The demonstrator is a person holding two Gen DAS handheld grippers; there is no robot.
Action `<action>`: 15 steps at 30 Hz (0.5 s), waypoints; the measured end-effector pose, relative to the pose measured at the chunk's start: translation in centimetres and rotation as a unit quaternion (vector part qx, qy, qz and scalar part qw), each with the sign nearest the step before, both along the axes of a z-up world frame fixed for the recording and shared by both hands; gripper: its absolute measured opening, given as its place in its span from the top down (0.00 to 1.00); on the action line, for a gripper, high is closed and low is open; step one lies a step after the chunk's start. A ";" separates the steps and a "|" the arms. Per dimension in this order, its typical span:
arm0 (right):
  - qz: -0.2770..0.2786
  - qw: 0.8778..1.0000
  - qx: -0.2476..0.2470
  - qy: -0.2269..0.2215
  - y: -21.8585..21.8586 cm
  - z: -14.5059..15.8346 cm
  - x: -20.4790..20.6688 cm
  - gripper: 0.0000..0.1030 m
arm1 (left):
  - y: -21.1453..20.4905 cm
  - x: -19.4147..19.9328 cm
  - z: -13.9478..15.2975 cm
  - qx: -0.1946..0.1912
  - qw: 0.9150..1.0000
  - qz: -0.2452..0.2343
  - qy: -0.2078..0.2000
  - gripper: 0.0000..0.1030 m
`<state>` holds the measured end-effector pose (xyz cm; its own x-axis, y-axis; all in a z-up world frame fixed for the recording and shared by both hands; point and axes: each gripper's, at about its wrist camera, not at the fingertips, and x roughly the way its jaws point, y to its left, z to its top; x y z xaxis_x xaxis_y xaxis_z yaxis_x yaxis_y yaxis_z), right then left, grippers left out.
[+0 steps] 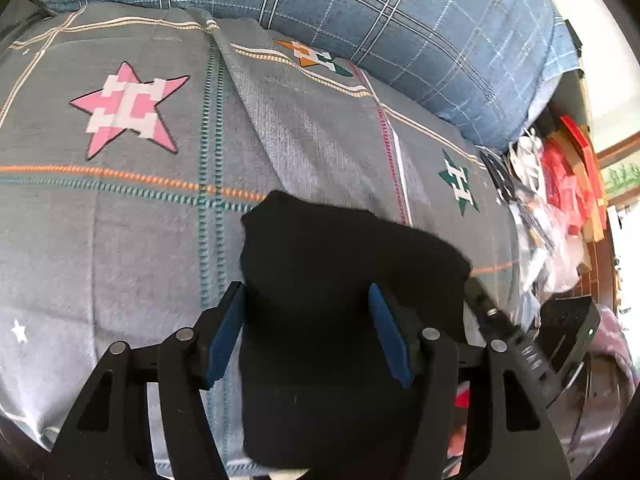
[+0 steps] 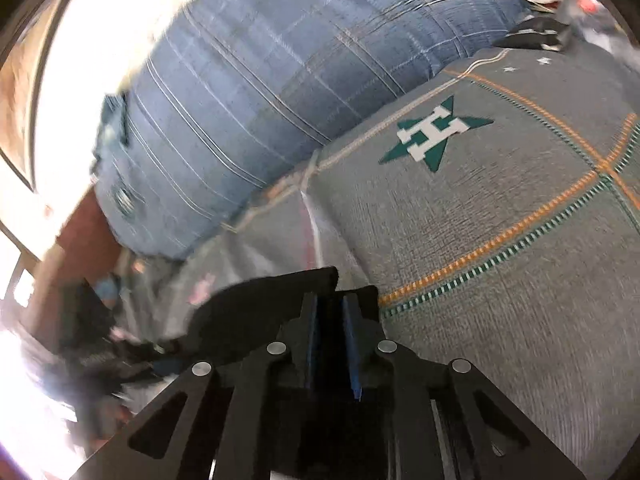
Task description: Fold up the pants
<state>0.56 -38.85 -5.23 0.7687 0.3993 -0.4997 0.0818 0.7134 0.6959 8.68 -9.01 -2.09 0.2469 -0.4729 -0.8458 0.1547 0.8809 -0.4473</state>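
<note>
The black pants [image 1: 340,304] lie folded into a compact block on the grey star-patterned bedspread [image 1: 120,248]. My left gripper [image 1: 306,296] is open, its blue pads on either side of the pants, above them. In the right wrist view, my right gripper [image 2: 330,300] is shut on an edge of the black pants [image 2: 256,308], which spread to its left. The right view is motion-blurred.
A blue plaid quilt roll [image 1: 400,24] lies along the far side of the bed, also in the right wrist view [image 2: 248,92]. Piled clothes and red packages [image 1: 560,184] sit at the bed's right end. A black device [image 1: 568,332] is at lower right.
</note>
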 end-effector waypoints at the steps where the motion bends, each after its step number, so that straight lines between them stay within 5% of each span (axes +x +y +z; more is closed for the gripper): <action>1: 0.004 1.000 0.013 -0.002 -0.3 0.1 -0.6 0.82 | 0.5 -0.4 0.0 -0.004 1.000 -0.006 0.005 0.40; 5: 0.006 1.000 0.028 0.006 -0.2 -0.5 -3.8 0.57 | 2.0 -2.3 -0.1 -0.019 0.999 -0.022 0.015 0.40; 9: 0.026 0.999 0.033 0.014 1.3 -1.7 -4.5 0.57 | 1.5 -4.1 -1.1 -0.009 0.999 -0.030 0.014 0.40; 10: 0.034 0.999 0.019 0.011 2.0 -1.9 -4.3 0.57 | 1.0 -4.5 -1.5 0.000 0.999 -0.035 0.015 0.40; 12: 0.047 0.999 -0.026 0.005 3.5 -1.7 -4.1 0.87 | 0.2 -4.8 -1.5 0.010 0.999 -0.036 0.010 0.40; 15: 0.037 0.996 -0.072 -0.041 4.0 0.9 -5.8 0.90 | -0.5 -5.6 -0.5 0.028 0.999 -0.041 -0.015 0.40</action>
<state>-5.26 -34.82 -4.38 0.7800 0.3857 -0.4928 -0.0281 0.8083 0.5881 3.07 -9.51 -2.64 0.2349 -0.4442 -0.8646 0.2402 0.8884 -0.3912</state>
